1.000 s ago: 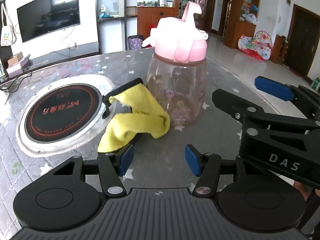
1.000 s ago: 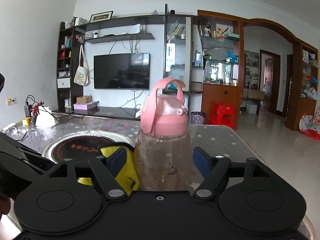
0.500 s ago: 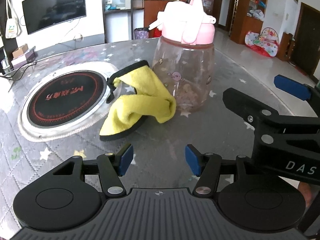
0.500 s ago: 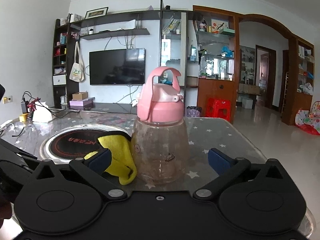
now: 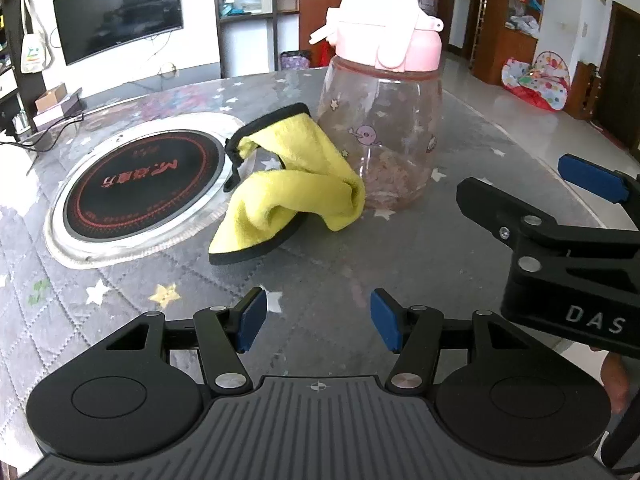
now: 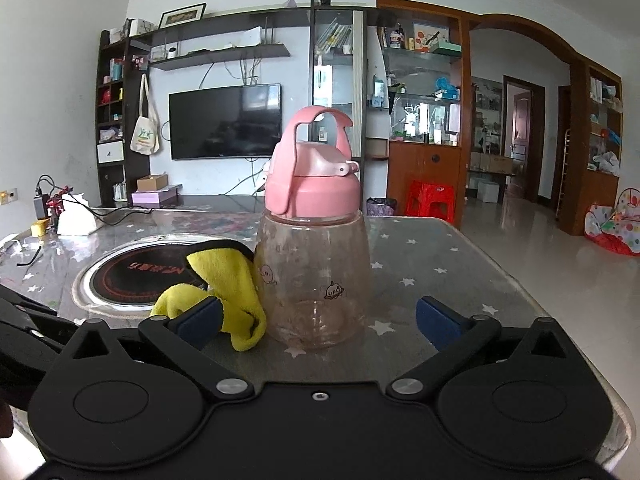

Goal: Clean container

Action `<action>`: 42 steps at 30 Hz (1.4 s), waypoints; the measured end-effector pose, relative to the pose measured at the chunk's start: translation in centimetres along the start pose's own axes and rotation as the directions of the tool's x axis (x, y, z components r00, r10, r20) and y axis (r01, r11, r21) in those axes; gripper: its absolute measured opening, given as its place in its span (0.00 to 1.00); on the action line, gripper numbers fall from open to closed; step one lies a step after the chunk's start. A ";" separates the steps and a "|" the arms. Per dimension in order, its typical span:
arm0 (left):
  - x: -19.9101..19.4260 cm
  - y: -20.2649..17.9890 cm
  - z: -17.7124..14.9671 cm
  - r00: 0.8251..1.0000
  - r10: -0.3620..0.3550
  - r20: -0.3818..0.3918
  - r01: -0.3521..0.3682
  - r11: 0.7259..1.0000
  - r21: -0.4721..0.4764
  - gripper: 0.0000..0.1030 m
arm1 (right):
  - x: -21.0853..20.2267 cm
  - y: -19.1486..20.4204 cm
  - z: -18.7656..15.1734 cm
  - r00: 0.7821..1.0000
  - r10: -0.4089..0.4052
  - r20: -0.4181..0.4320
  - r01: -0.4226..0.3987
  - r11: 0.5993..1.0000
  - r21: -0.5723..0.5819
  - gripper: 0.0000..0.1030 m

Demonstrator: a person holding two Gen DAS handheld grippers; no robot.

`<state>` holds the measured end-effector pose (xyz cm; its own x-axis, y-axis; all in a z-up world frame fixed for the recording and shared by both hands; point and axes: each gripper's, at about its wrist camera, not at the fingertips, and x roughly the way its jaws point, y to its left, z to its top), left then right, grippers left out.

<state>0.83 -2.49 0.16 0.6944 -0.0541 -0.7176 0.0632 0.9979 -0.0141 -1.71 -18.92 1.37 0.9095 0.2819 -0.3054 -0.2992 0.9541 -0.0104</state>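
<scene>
A clear bottle with a pink lid (image 5: pixel 384 136) stands upright on the grey star-patterned table (image 5: pixel 400 256); it also shows in the right wrist view (image 6: pixel 314 276). A crumpled yellow cloth (image 5: pixel 288 188) lies against its left side, seen also in the right wrist view (image 6: pixel 224 292). My left gripper (image 5: pixel 318 322) is open and empty, short of the cloth and bottle. My right gripper (image 6: pixel 318 320) is open wide and empty, just in front of the bottle; it also shows in the left wrist view (image 5: pixel 560 188).
A round black induction hob (image 5: pixel 140 196) with a metal rim is set in the table left of the cloth. A tissue pack and cables (image 6: pixel 72 216) lie at the table's far left. The table edge (image 6: pixel 552 300) runs along the right.
My right gripper has opened wider and backed away from the bottle. My left gripper has drawn back a little too; the bottle and cloth stay in place.
</scene>
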 end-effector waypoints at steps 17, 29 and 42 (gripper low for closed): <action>0.6 1.9 -0.3 0.999 0.045 -0.014 -0.046 0.998 -0.034 0.57 | 1.0 -2.7 -0.6 0.999 -0.001 -0.050 0.000 1.000 -0.023 1.00; 0.2 9.4 1.2 0.984 0.168 0.058 -0.158 0.977 -0.141 0.57 | 5.0 -6.5 -1.2 0.987 -0.141 -0.081 0.143 0.990 0.017 1.00; 1.6 22.1 3.1 0.918 0.383 0.101 -0.343 0.897 -0.279 0.57 | 11.7 -12.0 -0.5 0.941 -0.299 -0.157 0.313 0.947 0.069 1.00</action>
<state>5.56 19.35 0.85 0.7339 0.3289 -0.5943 -0.3818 0.9234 0.0395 12.41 -27.08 -2.53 0.9003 -0.0363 -0.4338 0.0213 0.9990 -0.0395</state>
